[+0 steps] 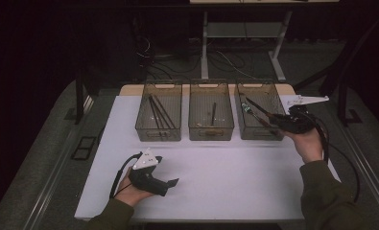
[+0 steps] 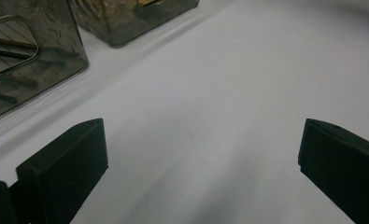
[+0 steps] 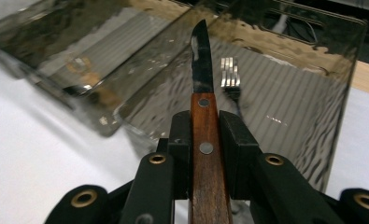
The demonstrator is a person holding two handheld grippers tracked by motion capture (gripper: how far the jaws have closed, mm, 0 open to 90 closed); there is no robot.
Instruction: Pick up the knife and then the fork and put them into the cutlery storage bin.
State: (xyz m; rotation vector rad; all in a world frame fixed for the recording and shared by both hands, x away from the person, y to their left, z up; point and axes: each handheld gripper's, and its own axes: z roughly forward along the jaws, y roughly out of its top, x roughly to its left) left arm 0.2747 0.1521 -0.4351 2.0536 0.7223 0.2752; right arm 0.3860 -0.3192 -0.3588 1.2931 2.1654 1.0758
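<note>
Right gripper view, we find the right claw point(image 3: 205, 140) clamped on a wooden-handled knife point(image 3: 203, 116), blade over the right-hand bin point(image 1: 260, 125) holding a fork point(image 3: 230, 74), left claw point(image 2: 201, 163) wide apart above the white counter point(image 2: 229, 84).

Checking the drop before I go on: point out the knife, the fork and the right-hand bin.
knife point(image 3: 205, 154): right gripper view, wooden handle between the jaws.
fork point(image 3: 230, 77): right gripper view, its tines, inside the bin.
right-hand bin point(image 1: 260, 134): high view, its near wall.

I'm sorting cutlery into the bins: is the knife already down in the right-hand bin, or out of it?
Out: the knife is clamped by its wooden handle in the right gripper, blade pointing over the right-hand bin that holds a fork.
</note>
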